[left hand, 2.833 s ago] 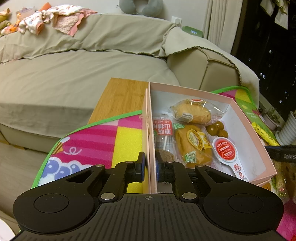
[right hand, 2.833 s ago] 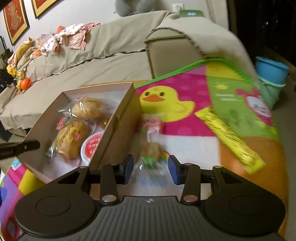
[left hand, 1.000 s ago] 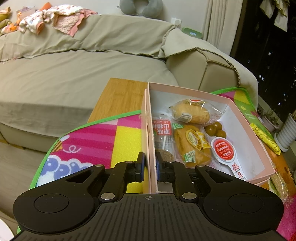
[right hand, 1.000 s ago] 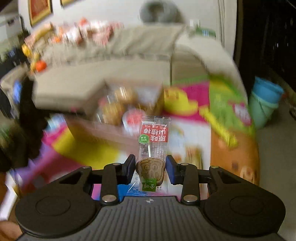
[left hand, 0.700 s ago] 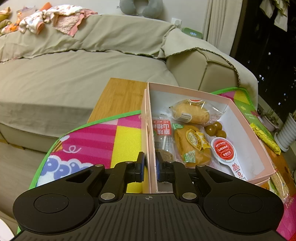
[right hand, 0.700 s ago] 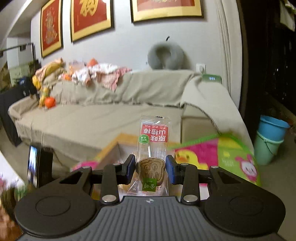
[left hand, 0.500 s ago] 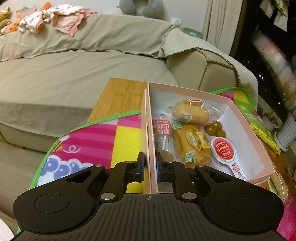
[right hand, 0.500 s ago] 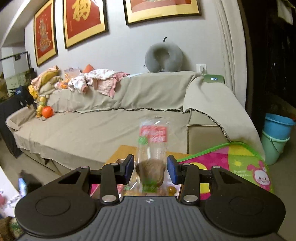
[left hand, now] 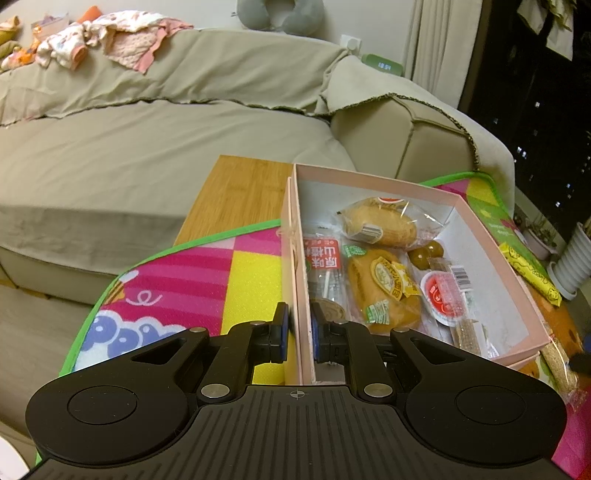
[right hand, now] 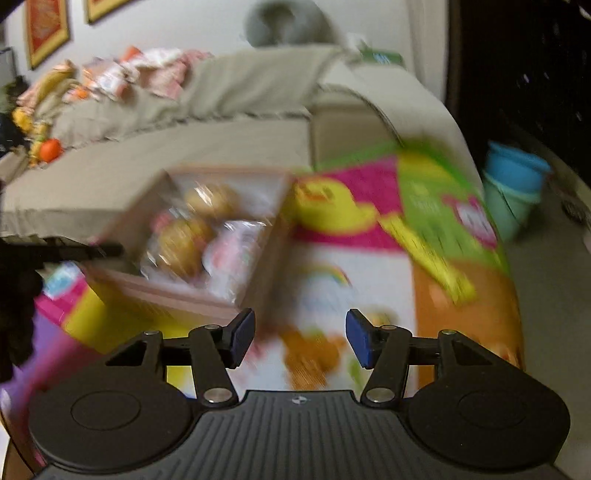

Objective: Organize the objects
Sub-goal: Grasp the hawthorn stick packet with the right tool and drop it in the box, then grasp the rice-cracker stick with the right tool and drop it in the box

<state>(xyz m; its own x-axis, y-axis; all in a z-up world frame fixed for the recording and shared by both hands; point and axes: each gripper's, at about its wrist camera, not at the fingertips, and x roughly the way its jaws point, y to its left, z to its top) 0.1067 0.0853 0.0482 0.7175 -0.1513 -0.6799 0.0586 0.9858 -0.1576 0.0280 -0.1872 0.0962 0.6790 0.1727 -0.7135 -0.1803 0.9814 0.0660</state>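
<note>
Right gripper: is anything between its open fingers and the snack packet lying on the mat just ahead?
Nothing visible does. The right gripper is open above the blurred snack packet on the mat; the pink box sits to the left.

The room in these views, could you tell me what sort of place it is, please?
Most likely a home living room: a long beige sofa with clothes piled on its back, framed pictures on the wall, and a colourful children's play mat under a pink snack box.

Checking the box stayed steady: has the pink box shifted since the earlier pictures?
No. The pink box sits at the same spot against the wooden table.
</note>
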